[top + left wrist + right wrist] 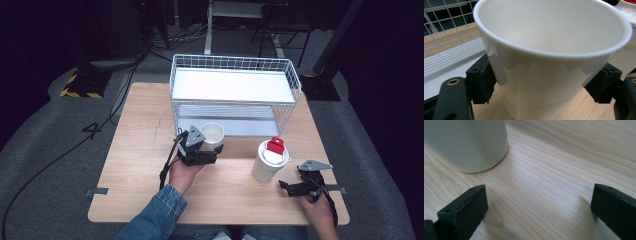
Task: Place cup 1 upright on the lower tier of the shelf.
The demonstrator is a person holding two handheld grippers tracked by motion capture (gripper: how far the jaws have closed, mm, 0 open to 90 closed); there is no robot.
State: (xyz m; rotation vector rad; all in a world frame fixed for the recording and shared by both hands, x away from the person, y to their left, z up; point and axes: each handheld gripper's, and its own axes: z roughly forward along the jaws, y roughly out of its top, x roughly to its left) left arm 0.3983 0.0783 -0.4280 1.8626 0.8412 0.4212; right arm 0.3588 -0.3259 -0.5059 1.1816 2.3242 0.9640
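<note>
From the high view I see my left tongs near the middle of the wooden bench, with a small white cup between their jaws. The cup stands upright, just in front of the white wire rack that sits at the far side of the bench. To the right there is a taller white tumbler with a red and white lid, standing apart from the cup. My right tongs lie low near the right near corner, just beside the tumbler and pointing toward it.

In the left gripper view the cup is very close and open at the top. Both black pads press against its wall, one on each side, so the left tongs are clamped on it. The rack is behind at the left.

In the right gripper view the right tongs have their jaws wide apart, with bare bench between them. The bottom of the tumbler stands ahead at the left, not touching either jaw.
</note>
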